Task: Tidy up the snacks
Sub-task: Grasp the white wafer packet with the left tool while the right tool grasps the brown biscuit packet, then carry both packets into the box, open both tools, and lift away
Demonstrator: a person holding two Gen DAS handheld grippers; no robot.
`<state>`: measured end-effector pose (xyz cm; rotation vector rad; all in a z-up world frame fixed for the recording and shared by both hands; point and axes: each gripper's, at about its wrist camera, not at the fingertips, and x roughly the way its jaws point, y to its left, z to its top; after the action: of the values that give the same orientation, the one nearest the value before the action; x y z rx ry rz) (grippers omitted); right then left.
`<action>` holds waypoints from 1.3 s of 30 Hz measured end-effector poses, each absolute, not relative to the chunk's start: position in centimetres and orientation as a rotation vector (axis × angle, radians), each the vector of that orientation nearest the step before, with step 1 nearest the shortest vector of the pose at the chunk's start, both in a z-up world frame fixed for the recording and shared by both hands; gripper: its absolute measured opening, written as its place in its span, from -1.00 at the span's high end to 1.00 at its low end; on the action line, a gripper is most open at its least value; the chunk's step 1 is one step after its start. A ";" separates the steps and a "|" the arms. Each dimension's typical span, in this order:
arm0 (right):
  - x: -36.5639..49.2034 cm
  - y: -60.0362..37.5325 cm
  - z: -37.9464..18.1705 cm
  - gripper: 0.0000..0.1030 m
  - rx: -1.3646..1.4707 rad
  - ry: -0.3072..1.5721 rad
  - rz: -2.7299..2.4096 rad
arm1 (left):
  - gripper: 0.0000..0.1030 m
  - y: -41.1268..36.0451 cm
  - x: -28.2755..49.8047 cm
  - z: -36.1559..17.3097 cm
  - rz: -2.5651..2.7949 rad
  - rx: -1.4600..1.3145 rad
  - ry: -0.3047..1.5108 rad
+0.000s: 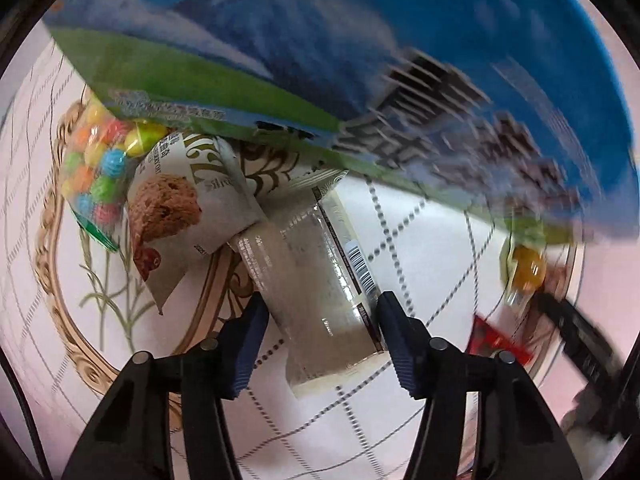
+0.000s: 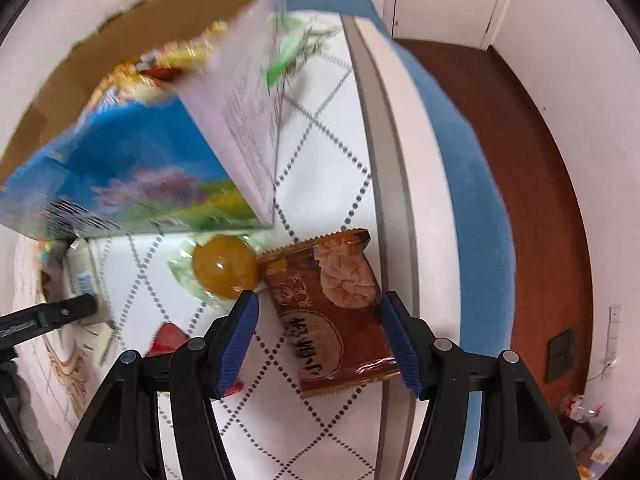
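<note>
My left gripper is open, its fingers on either side of a long pale snack bar packet lying on the tablecloth. Beyond it lie a cookie packet and a bag of coloured candy balls. A blue and green cardboard box fills the top of the view. My right gripper is open around a brown pastry packet on the cloth. An orange lollipop lies just left of it. The box stands open behind, with wrapped snacks inside.
A red packet lies left of my right gripper and shows in the left wrist view. The table edge runs just right of the brown packet, with a blue seat and brown floor beyond.
</note>
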<state>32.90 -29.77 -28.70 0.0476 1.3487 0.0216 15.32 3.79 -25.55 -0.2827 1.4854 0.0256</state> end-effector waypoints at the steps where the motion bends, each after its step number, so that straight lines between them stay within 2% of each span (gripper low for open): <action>1: 32.9 -29.7 -28.9 -0.23 0.045 1.355 0.029 | -0.02 3.5 15.0 -25.6 0.011 -0.250 1.487; 2: 32.7 -29.7 -29.1 -0.16 0.040 1.358 0.033 | -0.02 3.0 14.4 -25.5 -0.007 -0.213 1.493; 12: 25.9 -28.9 -31.2 -0.13 0.085 1.473 0.124 | -0.01 0.5 6.0 -26.6 -0.155 0.007 1.565; 15: 22.6 -28.5 -31.9 -0.13 0.137 1.516 0.145 | -0.02 0.7 4.6 -27.7 -0.160 -0.039 1.580; 20: 18.1 -27.4 -32.6 -0.13 0.215 1.550 0.157 | -0.17 2.4 4.0 -29.9 -0.117 -0.304 1.615; 24: 17.1 -28.3 -33.1 -0.15 0.270 1.540 0.128 | -0.17 3.4 4.1 -30.7 -0.078 -0.441 1.612; 26: 17.0 -28.3 -33.2 -0.17 0.262 1.542 0.123 | -0.16 3.2 3.9 -30.7 -0.072 -0.430 1.601; 31: 16.7 -25.8 -32.3 -0.15 0.187 1.523 0.196 | -0.11 1.0 2.9 -28.4 -0.142 -0.177 1.529; 39: 16.5 -23.6 -33.5 -0.22 0.152 1.545 0.195 | -0.14 -0.8 2.5 -30.3 -0.169 -0.190 1.588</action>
<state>16.53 -23.58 -33.52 0.1517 1.5449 0.1951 2.46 -0.78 -30.29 -0.1898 1.5878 -0.1694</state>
